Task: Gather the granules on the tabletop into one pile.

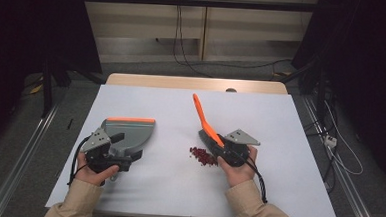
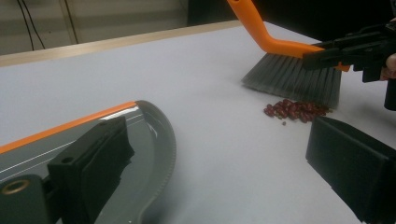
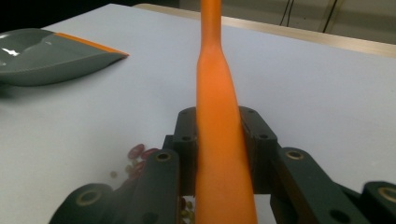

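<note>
A grey dustpan (image 1: 132, 130) with an orange lip lies on the white table at the left. My left gripper (image 1: 125, 146) is open at its near side, one jaw over the pan (image 2: 144, 135) and the other wide apart over bare table; the gripper (image 2: 217, 128) grips nothing. At the right, my right gripper (image 1: 219, 142) is shut on the orange handle of a brush (image 1: 203, 119) with grey bristles (image 2: 294, 77). The handle (image 3: 215, 93) runs up between that gripper's jaws (image 3: 219, 116). A small heap of red beans (image 1: 203, 156) lies just left of the bristles, and these beans (image 2: 296, 110) touch the bristle tips.
The white table (image 1: 177, 188) has bare room between dustpan and beans and along its far half. A wooden edge (image 1: 197, 83) borders the far side. Cables trail on the floor beyond and to the right.
</note>
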The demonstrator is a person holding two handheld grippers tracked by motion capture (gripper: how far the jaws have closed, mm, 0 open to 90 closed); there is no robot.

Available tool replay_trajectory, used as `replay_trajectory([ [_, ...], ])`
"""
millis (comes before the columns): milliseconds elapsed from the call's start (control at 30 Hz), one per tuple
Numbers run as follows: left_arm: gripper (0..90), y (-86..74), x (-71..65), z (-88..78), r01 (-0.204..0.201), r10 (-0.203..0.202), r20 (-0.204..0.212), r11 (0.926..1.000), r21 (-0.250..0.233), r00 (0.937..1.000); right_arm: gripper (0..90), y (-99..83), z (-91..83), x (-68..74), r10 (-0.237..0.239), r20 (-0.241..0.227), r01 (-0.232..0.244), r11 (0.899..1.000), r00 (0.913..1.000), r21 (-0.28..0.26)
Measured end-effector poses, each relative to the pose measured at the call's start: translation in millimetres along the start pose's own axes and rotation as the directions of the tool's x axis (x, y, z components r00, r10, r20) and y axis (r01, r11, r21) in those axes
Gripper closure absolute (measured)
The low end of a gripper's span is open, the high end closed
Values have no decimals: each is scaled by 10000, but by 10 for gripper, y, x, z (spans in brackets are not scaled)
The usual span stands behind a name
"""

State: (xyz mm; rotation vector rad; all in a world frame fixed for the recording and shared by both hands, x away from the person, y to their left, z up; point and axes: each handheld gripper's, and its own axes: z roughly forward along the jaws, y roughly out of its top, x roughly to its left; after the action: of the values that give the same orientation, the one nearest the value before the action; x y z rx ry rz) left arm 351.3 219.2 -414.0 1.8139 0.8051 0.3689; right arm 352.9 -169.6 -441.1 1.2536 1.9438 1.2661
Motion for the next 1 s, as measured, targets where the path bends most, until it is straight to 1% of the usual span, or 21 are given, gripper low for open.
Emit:
replay_trajectory([
  [100,63,0,1,-9,-18,18,-36,10000,18,10000,712,25,-3,-10,17,6,-17,10000,10000,-96],
  [167,63,-2,5,-12,-14,14,-34,10000,36,10000,712,40,-29,-52,365,-120,-368,9990,9993,-237],
  [200,63,-4,9,-12,-17,17,-22,10000,61,10000,712,49,-46,-70,418,-115,-421,9987,9991,-272],
  [300,63,-5,9,-10,10,-11,19,9999,109,10000,712,81,-114,-117,242,-7,-242,9991,9997,-344],
  [367,63,-1,8,-15,-8,8,13,10000,80,10000,712,85,-156,-169,275,28,-273,9989,9996,-390],
  [433,63,-2,8,-25,11,-11,8,10000,65,10000,712,75,-191,-235,75,257,-68,9996,9996,-261],
  [567,63,-30,34,-62,104,-102,-84,9998,196,9999,712,10,-241,-391,176,678,-185,9997,9975,138],
  [600,63,-37,46,-74,126,-123,-100,9996,246,9999,711,-11,-249,-422,208,722,-218,9997,9972,132],
  [667,63,-46,63,-96,187,-181,-221,9994,291,9996,711,-45,-256,-464,235,781,-263,9990,9967,356],
  [700,63,-48,66,-104,222,-215,-253,9994,276,9994,710,-55,-261,-474,92,812,-119,9994,9967,326],
  [733,63,-50,67,-111,208,-200,-304,9994,288,9993,709,-55,-265,-480,55,790,-83,9994,9969,342],
  [767,63,-52,71,-116,152,-141,-334,9993,343,9993,708,-52,-266,-486,89,737,-117,9992,9972,374],
  [800,63,-57,68,-118,207,-193,-366,9991,373,9991,706,-44,-264,-490,154,630,-181,9989,9979,428],
  [867,63,-70,62,-119,265,-250,-363,9987,424,9990,691,-17,-266,-487,84,667,-122,9983,9977,569],
  [933,63,-80,63,-126,224,-207,-347,9986,476,9992,652,23,-266,-479,57,636,-95,9982,9980,592],
  [967,63,-84,65,-130,234,-216,-371,9986,479,9991,649,49,-268,-477,73,665,-110,9984,9978,552],
  [1000,63,-88,66,-136,244,-225,-390,9984,505,9990,649,78,-264,-477,78,666,-120,9980,9977,626],
])
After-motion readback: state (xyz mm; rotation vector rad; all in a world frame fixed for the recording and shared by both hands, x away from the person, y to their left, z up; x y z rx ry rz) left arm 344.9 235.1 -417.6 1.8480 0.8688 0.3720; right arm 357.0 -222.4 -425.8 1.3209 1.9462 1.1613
